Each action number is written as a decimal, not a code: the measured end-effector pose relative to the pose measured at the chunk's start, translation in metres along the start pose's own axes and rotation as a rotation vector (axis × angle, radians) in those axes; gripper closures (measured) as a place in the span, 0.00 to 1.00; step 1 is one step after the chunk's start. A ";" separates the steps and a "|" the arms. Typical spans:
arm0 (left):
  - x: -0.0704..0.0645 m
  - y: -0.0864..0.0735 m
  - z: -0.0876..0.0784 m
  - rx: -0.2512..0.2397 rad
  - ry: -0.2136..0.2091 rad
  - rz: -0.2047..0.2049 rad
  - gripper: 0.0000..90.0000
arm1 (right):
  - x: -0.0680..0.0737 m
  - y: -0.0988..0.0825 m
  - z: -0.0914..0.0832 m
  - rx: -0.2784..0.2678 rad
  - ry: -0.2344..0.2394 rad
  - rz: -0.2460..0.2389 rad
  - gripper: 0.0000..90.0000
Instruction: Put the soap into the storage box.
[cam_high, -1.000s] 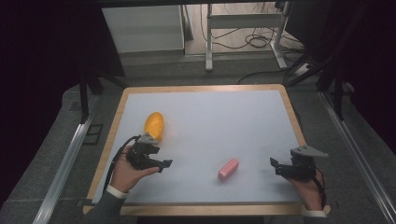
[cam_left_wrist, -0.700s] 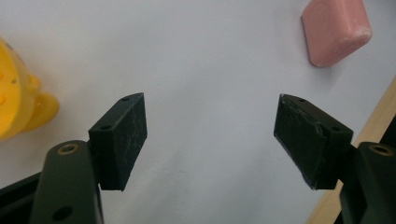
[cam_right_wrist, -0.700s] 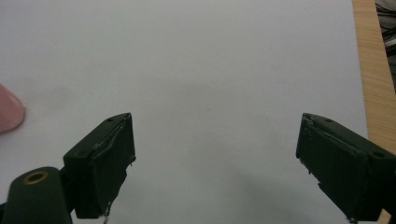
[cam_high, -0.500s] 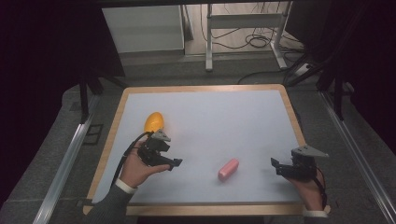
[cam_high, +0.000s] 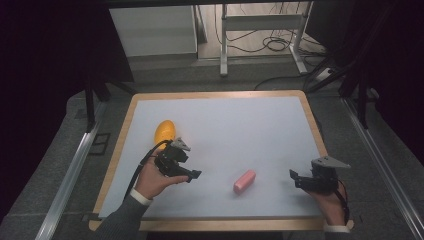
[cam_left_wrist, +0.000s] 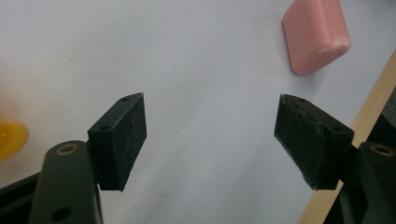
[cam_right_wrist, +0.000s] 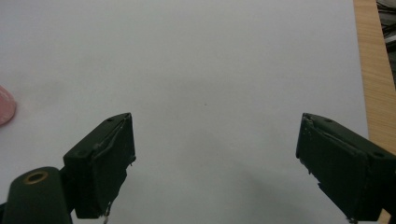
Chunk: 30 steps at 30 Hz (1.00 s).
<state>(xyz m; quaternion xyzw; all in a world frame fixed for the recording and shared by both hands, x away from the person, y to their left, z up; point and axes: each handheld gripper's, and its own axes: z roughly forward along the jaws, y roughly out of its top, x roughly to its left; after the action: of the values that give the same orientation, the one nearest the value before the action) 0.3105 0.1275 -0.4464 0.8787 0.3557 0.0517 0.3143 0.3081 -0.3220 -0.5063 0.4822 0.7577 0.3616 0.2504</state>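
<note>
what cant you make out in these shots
- Yellow object: left gripper view, cut off by the left edge; what it is stays unclear.
- Pink block: right gripper view, only a sliver at the left edge.
- Left gripper and right gripper: high view, too small to judge the jaw gap; both gripper views show the jaws apart.

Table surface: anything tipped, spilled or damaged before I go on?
Nothing stands out. The pink block and the orange object lie apart on the white sheet; left tongs and right tongs are open and empty.
</note>
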 end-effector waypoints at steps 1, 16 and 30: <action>-0.002 0.003 0.002 0.005 -0.004 0.006 0.29 | 0.000 0.000 0.000 0.001 0.000 -0.001 0.13; -0.016 0.018 0.020 0.035 -0.043 0.035 0.28 | -0.001 -0.001 0.001 0.005 -0.002 -0.001 0.13; -0.036 0.036 0.038 0.070 -0.075 0.086 0.27 | -0.001 -0.002 0.001 0.005 0.003 0.000 0.13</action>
<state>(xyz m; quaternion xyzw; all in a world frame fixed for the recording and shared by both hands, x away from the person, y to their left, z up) 0.3167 0.0644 -0.4511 0.9048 0.3073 0.0197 0.2940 0.3082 -0.3229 -0.5082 0.4825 0.7588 0.3603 0.2481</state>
